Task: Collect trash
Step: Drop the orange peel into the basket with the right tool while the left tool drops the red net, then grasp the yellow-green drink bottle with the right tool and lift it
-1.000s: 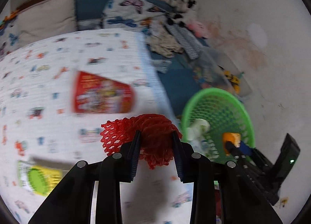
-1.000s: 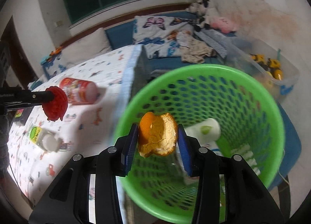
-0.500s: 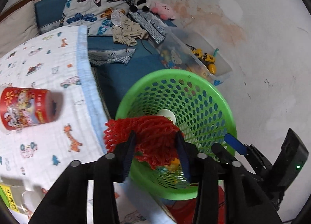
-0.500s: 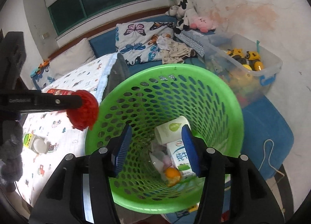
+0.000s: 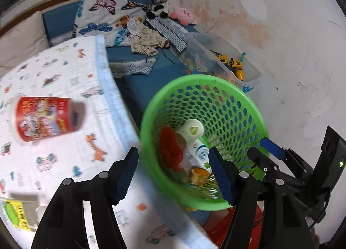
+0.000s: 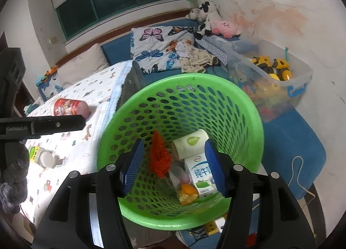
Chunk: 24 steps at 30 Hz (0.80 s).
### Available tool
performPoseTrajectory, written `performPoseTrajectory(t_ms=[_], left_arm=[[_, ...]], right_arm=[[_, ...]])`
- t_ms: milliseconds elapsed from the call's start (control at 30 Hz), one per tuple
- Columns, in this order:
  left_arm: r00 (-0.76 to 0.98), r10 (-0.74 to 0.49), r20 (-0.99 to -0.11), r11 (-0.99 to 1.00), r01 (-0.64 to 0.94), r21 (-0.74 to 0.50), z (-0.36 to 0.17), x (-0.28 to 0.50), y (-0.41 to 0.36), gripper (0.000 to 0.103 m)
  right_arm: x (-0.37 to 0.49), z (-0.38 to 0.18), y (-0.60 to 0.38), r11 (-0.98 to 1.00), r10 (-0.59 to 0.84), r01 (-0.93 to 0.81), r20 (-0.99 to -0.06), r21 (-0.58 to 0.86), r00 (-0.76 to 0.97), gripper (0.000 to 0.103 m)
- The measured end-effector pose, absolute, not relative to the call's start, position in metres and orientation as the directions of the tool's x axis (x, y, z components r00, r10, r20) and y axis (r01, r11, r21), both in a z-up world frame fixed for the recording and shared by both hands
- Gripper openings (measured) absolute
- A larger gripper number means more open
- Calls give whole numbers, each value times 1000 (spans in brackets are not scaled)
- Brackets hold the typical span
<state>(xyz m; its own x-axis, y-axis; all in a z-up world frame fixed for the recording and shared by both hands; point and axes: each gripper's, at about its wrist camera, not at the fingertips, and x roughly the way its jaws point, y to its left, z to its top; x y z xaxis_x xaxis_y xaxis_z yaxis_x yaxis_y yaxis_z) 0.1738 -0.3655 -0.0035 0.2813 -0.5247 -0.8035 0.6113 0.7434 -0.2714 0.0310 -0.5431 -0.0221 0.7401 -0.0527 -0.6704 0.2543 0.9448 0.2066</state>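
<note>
Green perforated plastic basket (image 6: 244,119), round, tapering, walls pierced with oval holes; stands just beside the cloth-covered desk (image 5: 64,72). Nearest the cameras: left gripper (image 5: 174,175) and right gripper (image 6: 173,167), both over the basket mouth, fingers spread wide and carrying nothing. Contents of basket, judged collected: red foam net (image 6: 159,158), soft open mesh, crumpled, lying against the inner wall; orange peel (image 6: 188,192), curled, at the bottom; milk carton (image 6: 202,175), boxy printed card; white paper roll (image 6: 190,143), cylindrical with a green leaf mark; some pale scraps beneath, too small to tell. Still on the desk, judged outstanding: red printed cup (image 5: 45,118), lying on its side, blurred; small bottle (image 6: 42,156) with a white cap and green-yellow label, nearer the desk's front. Desk covering is a white quilted cloth with small cartoon prints and a pale blue border. Farther back: clear plastic bin (image 6: 279,80) of yellow toys, butterfly-print pillow (image 6: 160,48), plush toys (image 6: 216,22) against a stained wall. Task appears partly complete, two pieces remaining.
</note>
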Motion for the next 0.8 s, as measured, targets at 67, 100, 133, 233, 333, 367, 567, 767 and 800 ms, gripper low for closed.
performPoseTrajectory(t_ms=[67,100,133,233,333,367,567,767,800], left_arm=[[303,-517,-801,755,603,-259,1,173,-352,65],[311,-510,-802,761,598,-252,3,173,-348,65],[318,-509,-800,764,595,-250,5,172,-341,65],[343,-500,-795,776,585,-236,10,170,-319,65],[365,-489,-792,794,563,-231,12,169,-294,65],[375,-478,-794,804,550,-224,12,170,-282,65],[424,-438,-793,848,487,-208,16,173,-224,66],[480,-394,-784,889,416,-192,25,177,-164,69],[487,-385,-784,895,405,-189,26,178,-155,69]], right_arm=[[34,-20,-538,950,-47,241,-669,200,742,60],[36,-19,-534,953,-42,231,-668,198,743,60],[38,-17,-531,955,-33,221,-667,199,745,61],[43,-12,-518,964,-17,189,-659,190,752,62],[49,-9,-504,970,5,155,-655,186,756,62],[52,-8,-498,972,19,139,-655,188,756,62],[70,-8,-460,981,106,32,-661,193,743,66],[92,-8,-402,977,213,-135,-679,167,702,68],[96,-9,-391,972,236,-169,-682,165,692,68]])
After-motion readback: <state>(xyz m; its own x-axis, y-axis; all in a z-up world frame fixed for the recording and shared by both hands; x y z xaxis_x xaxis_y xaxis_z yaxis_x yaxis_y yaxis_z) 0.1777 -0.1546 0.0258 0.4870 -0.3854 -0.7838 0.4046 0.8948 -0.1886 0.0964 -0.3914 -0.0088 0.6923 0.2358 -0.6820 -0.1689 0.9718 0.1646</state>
